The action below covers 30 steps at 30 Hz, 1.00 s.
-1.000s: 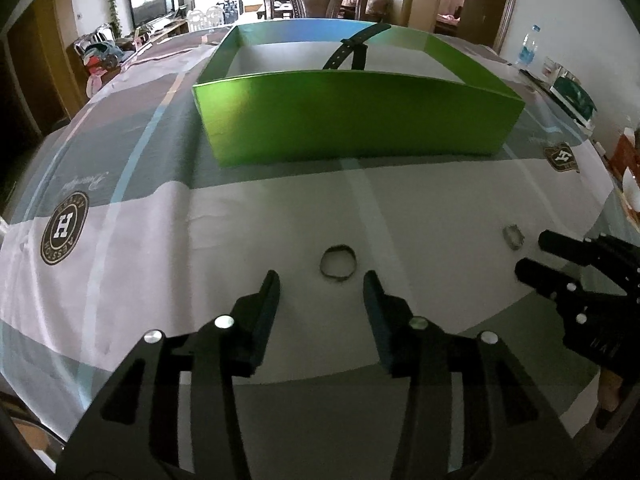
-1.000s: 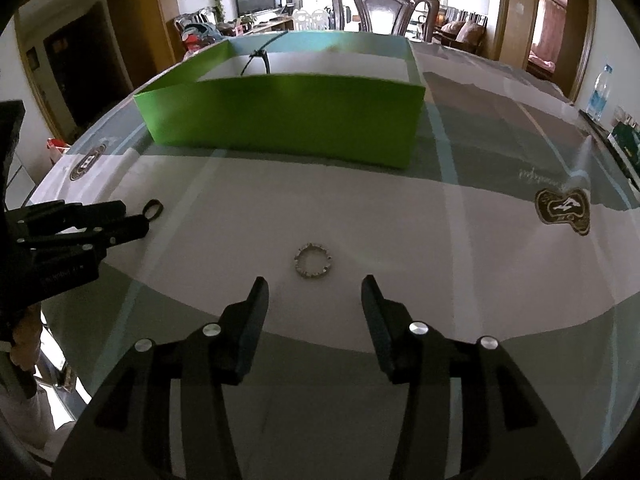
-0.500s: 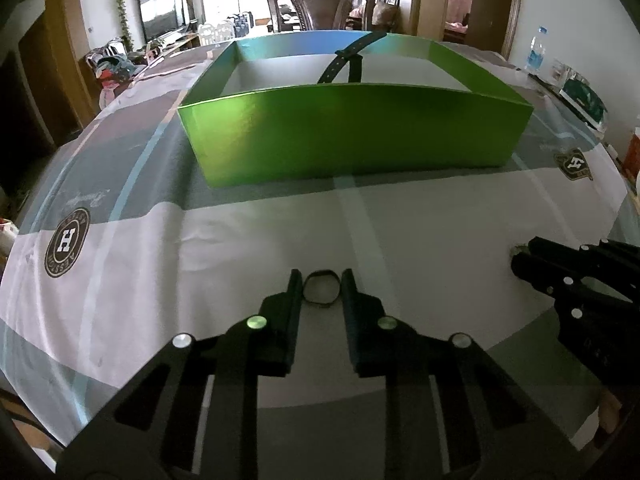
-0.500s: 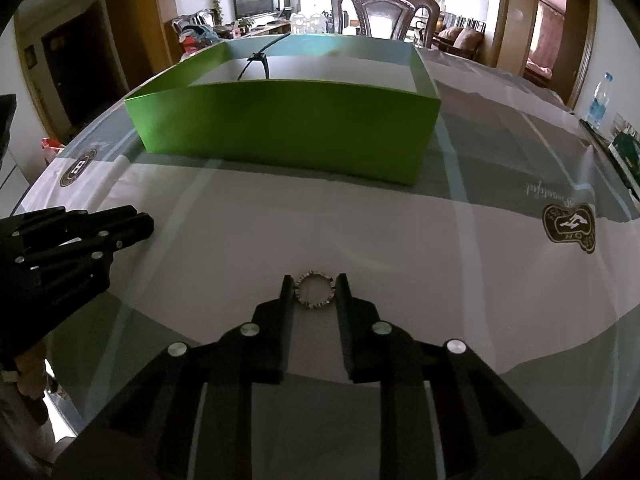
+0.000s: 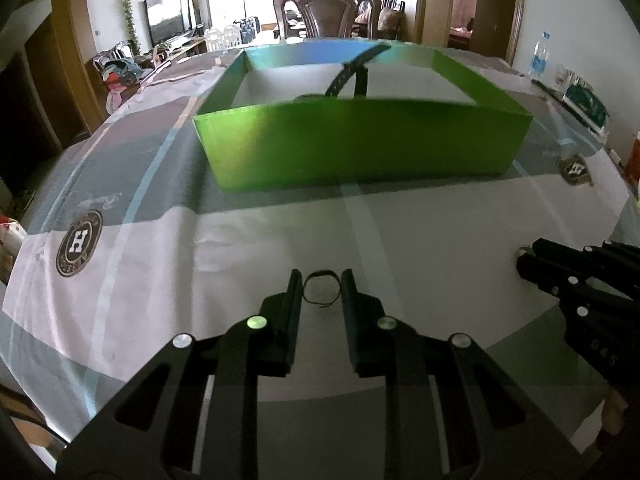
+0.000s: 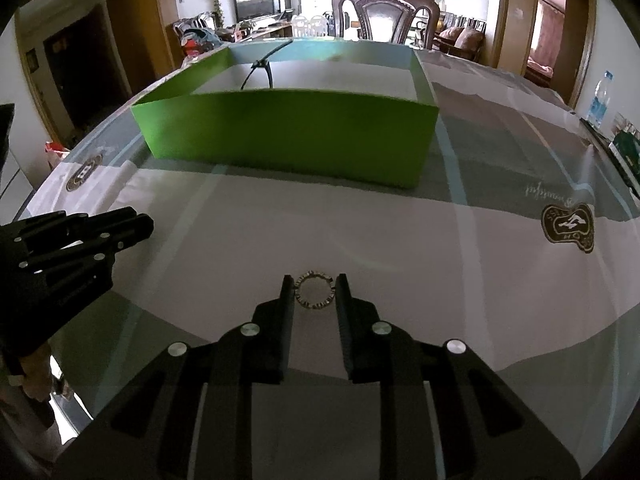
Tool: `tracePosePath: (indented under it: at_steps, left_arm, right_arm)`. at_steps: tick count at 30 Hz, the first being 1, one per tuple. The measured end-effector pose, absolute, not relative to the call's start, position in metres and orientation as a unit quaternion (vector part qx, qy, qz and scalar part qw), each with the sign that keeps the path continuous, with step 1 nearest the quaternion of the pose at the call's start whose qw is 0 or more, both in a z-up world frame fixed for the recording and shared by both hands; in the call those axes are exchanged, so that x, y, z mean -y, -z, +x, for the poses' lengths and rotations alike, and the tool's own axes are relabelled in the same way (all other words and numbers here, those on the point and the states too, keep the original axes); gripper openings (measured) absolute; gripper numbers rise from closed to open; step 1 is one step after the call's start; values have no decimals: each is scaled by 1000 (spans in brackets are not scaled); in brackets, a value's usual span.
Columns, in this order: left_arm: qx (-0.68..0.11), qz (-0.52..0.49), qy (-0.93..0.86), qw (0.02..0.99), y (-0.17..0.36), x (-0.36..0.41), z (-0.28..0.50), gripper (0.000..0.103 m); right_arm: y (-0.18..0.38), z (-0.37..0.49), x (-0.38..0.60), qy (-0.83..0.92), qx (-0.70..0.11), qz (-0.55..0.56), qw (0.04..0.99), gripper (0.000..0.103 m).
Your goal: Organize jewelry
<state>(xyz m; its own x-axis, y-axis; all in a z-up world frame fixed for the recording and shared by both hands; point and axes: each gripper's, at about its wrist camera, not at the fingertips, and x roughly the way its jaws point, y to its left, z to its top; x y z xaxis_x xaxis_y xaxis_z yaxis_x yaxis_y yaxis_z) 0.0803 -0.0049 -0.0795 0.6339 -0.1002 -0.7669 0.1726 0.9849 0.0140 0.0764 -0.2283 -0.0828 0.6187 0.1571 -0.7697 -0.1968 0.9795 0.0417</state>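
Dining-room setup for us today: a bench (image 5: 248, 240) under a grey-and-white printed cloth, with a carved chair (image 6: 386, 12) at the far end.

Starting at the jaws. Our left gripper (image 5: 320, 286) is clamped on a thin dark ring (image 5: 321, 289), one jaw on each side of the hoop, low over the cloth just in front of the camera. Our right gripper (image 6: 314, 290) has the same kind of pinch on a beaded silvery ring (image 6: 314, 289), with jaws pressing the outer edge on both sides. We can't tell whether either ring has left the cloth.

Handling-wise, our guess is both weigh next to nothing, so weight isn't the issue; slipping is. The dark one looks like thin wire with a little loose tail at the bottom, so it could flex or twist out under a hard squeeze. The beaded one looks stiffer, and its bumpy rim should give the jaws something to bite. Pinching straight across the widest part, like now, seems the best hold for both, since off-centre they'd likely pop out sideways.

Further out, the green box (image 5: 360, 148) sits well beyond both rings, open on top, with a dark strap (image 5: 352, 68) already leaning inside it. We figure that's where these go, carried gently and level.
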Motion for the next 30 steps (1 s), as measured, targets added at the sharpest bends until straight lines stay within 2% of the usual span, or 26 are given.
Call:
tracePosePath:
  at_steps: [6, 10, 20, 22, 23, 24, 26, 28, 30]
  left_arm:
    - [-361, 32, 73, 929, 14, -1, 108, 20]
    - [-345, 22, 66, 936, -13, -1, 146, 20]
    - [-395, 14, 42, 918, 19, 6, 225, 20]
    - [-392, 13, 35, 919, 21, 4, 225, 26]
    - [-390, 12, 34, 920, 20, 3, 223, 42]
    - [-385, 12, 31, 922, 19, 1, 220, 50]
    - [-369, 22, 19, 929, 13, 0, 207, 50]
    - [-356, 21, 17, 934, 8, -2, 190, 56]
    - [-334, 15, 17, 942, 1, -5, 165, 69]
  right_arm:
    - [14, 100, 231, -94, -353, -18, 931, 21]
    - [-15, 137, 230, -94, -337, -2, 937, 21]
    - [33, 219, 223, -64, -410, 16, 910, 21]
    - [38, 221, 225, -64, -414, 18, 908, 23]
    - [38, 218, 227, -62, -414, 21, 908, 31]
    - [37, 215, 230, -61, -410, 26, 910, 44]
    - [28, 202, 235, -57, -391, 34, 918, 58]
    - [18, 184, 238, -51, -369, 32, 927, 65]
    - [5, 157, 241, -42, -339, 23, 940, 80]
